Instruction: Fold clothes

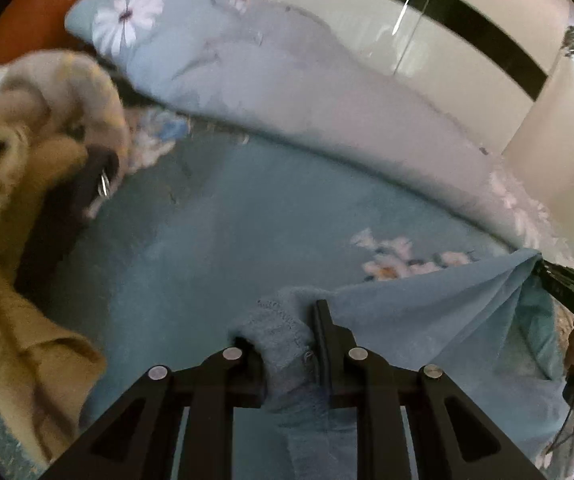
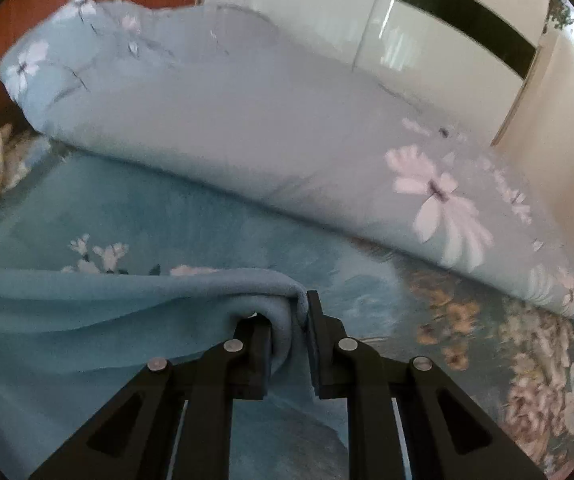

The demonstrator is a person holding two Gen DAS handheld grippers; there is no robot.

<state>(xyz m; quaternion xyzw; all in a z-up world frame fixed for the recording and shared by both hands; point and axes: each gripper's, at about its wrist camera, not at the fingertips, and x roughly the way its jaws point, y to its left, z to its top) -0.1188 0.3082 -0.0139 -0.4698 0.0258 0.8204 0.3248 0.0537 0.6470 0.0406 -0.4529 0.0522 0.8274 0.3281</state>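
Left fingers: both fingers of the left gripper [image 1: 287, 344] pinch a bunched, fuzzy edge of the blue cloth [image 1: 427, 320] at the bottom centre of the left wrist view; the fabric fills the gap between them.
Right fingers: the right gripper [image 2: 289, 328] pinches another rolled corner of that blue cloth [image 2: 107, 312], the fold wrapped over the inner finger, at the lower centre of the right wrist view.
Cloth between them: it stretches from the left fingers toward the right edge of the left view, where the other gripper [image 1: 543, 270] holds its far corner, lifted and pulled fairly taut above the bed.
Bed sheet: teal with a floral print [image 2: 487, 320], under the cloth, across the lower half of both views.
Duvet: pale blue with white flowers [image 2: 247, 120], rolled in a long heap across the upper middle.
Clothes pile: tan and cream garments [image 1: 11, 208] heaped at the left edge of the left view, well apart from the fingers.
Wardrobe: glossy white doors with a dark band [image 1: 467, 20], upper right.
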